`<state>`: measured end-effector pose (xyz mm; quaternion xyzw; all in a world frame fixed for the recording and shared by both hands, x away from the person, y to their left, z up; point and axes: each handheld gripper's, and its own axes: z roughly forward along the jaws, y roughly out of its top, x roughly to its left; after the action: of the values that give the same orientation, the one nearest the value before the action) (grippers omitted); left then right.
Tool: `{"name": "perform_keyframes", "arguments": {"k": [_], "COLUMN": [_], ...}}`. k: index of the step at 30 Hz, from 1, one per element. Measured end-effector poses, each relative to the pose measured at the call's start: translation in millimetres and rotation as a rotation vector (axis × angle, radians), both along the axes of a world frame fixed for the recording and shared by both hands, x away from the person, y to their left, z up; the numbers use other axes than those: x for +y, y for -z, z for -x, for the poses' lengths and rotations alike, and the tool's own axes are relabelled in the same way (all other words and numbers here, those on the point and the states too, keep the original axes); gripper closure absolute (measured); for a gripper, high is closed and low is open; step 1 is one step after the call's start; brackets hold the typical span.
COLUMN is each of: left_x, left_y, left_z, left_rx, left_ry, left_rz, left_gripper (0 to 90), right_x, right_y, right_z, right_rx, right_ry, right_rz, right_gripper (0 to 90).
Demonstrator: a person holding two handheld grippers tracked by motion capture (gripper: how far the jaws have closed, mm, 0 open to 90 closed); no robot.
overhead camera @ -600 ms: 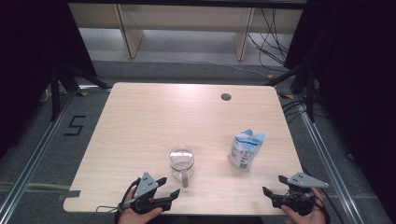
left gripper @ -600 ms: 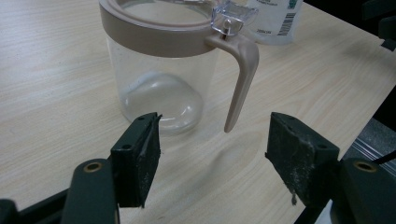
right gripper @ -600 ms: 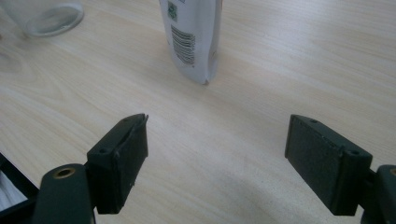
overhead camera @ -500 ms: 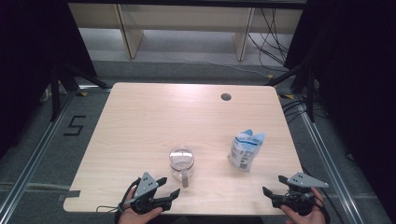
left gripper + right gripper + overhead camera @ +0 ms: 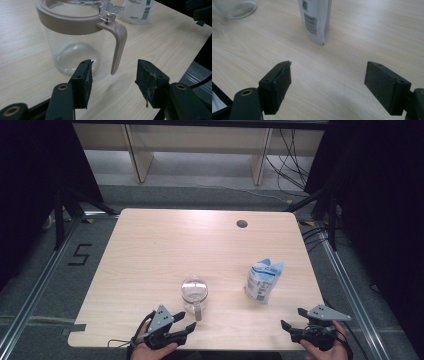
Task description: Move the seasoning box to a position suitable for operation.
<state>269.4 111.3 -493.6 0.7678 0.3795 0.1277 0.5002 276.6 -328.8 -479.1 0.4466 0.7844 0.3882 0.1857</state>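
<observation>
A clear plastic jug [image 5: 194, 291] with a beige rim and handle stands near the table's front middle. In the left gripper view the jug [image 5: 72, 37] is close, its handle [image 5: 118, 42] pointing toward the gap between the jaws. My left gripper [image 5: 186, 326] [image 5: 113, 77] is open, just in front of the jug, holding nothing. A white and blue pouch [image 5: 263, 280] [image 5: 315, 17] stands upright to the right. My right gripper [image 5: 292, 319] [image 5: 328, 82] is wide open at the front right edge, short of the pouch.
The light wooden table [image 5: 165, 245] has a round cable hole [image 5: 242, 224] at the back right. A metal rail frame [image 5: 45, 280] runs along the floor on both sides. Dark curtains flank the area.
</observation>
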Motion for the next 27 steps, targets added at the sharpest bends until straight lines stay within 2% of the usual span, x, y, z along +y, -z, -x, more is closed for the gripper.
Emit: {"name": "perform_keyframes", "arguments": {"k": [3, 4, 7, 8, 10, 11, 13, 15, 16, 21, 24, 25, 27], "left_x": [-2.0, -2.8, -4.3, -4.4, -5.8, -6.5, -7.9, -9.9, -11.7, -15.7, -17.5, -18.3, -19.2], "left_y": [-0.1, -0.2, 0.6, 0.0, 0.9, 1.0, 1.5, 1.3, 1.7, 1.3, 1.7, 1.0, 1.9], "left_z": [-1.6, -1.5, -3.4, -4.7, -5.6, -7.0, -7.3, -8.7, -8.9, -10.7, -11.7, -12.2, -13.8], "left_rx": [-0.012, -0.005, -0.014, -0.016, -0.01, -0.019, -0.018, -0.032, -0.031, -0.046, -0.036, -0.052, -0.054], "left_ry": [0.015, 0.005, 0.004, 0.005, 0.002, 0.01, 0.009, 0.021, 0.013, 0.027, 0.028, 0.028, 0.037], "left_rz": [-0.02, -0.023, -0.009, -0.032, -0.016, -0.035, -0.026, -0.043, -0.032, -0.064, -0.047, -0.062, -0.067], "left_gripper": [51.6, 52.4, 54.9, 55.2, 56.5, 57.1, 58.2, 59.6, 60.5, 64.2, 66.9, 67.0, 67.7], "right_x": [0.2, -0.1, -0.4, -0.4, -0.4, 0.2, 0.4, 0.5, 0.3, 1.0, 1.0, 1.1, 1.2], "right_y": [0.1, 0.0, -0.1, 0.0, -0.1, 0.1, 0.3, 0.3, 0.3, 0.5, 0.6, 0.8, 0.8], "right_z": [-0.1, -0.1, 0.1, 0.0, 0.1, 0.1, -0.2, -0.3, -0.4, 0.1, -0.1, -0.2, -0.5], "right_rx": [0.001, 0.001, 0.0, 0.0, 0.001, 0.0, 0.001, 0.002, 0.003, 0.009, 0.01, 0.011, 0.012], "right_ry": [0.001, 0.0, -0.001, -0.001, -0.002, -0.003, -0.008, -0.005, -0.006, -0.009, -0.011, -0.012, -0.011], "right_rz": [-0.002, -0.001, -0.002, -0.003, -0.002, -0.001, -0.003, -0.006, -0.005, -0.014, -0.016, -0.015, -0.017], "right_gripper": [22.5, 22.4, 22.5, 22.5, 22.5, 22.4, 22.5, 22.4, 22.5, 22.5, 22.4, 22.4, 22.5]}}
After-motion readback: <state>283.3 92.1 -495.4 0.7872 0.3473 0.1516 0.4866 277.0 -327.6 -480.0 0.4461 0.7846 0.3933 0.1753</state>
